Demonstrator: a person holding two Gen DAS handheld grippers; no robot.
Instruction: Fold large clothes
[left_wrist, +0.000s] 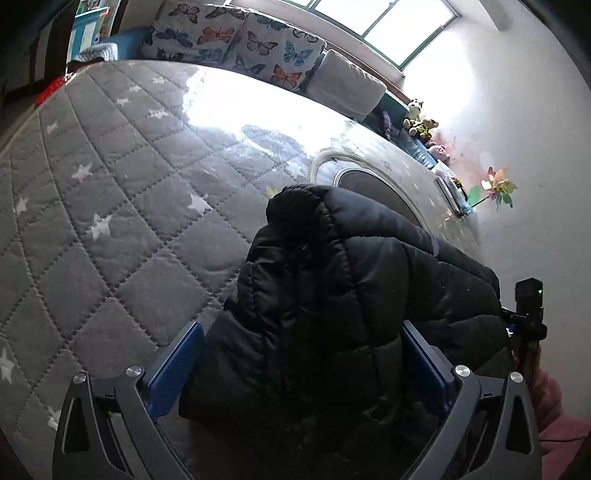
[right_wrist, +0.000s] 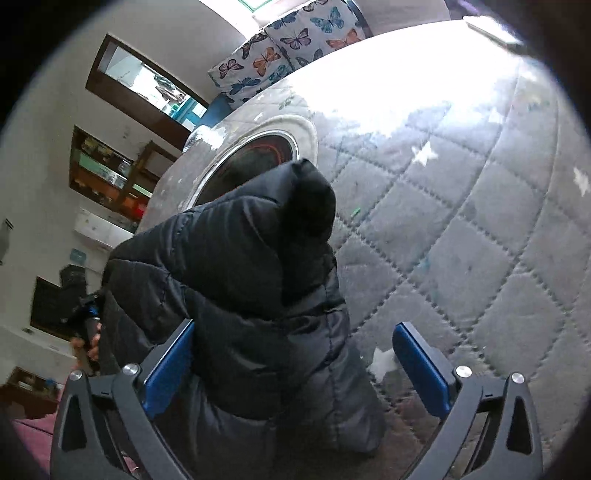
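A black puffer jacket (left_wrist: 351, 295) lies bunched in a thick mound on a grey quilted bed cover with white stars (left_wrist: 110, 221). My left gripper (left_wrist: 301, 354) is open, its blue fingers (left_wrist: 177, 365) standing wide on either side of the jacket's near end. In the right wrist view the same jacket (right_wrist: 240, 277) fills the left half. My right gripper (right_wrist: 295, 358) is open too: its left finger is beside the padded fabric, and its right finger (right_wrist: 421, 365) hangs over bare quilt (right_wrist: 480, 258). Neither pair of pads presses the fabric.
Butterfly-print pillows (left_wrist: 229, 40) and a grey cushion (left_wrist: 347, 88) line the bed's far side under a window. Soft toys (left_wrist: 421, 122) and a pinwheel (left_wrist: 496, 188) sit by the white wall. A round printed patch (right_wrist: 258, 155) lies behind the jacket. Shelves (right_wrist: 107, 173) stand beyond the bed.
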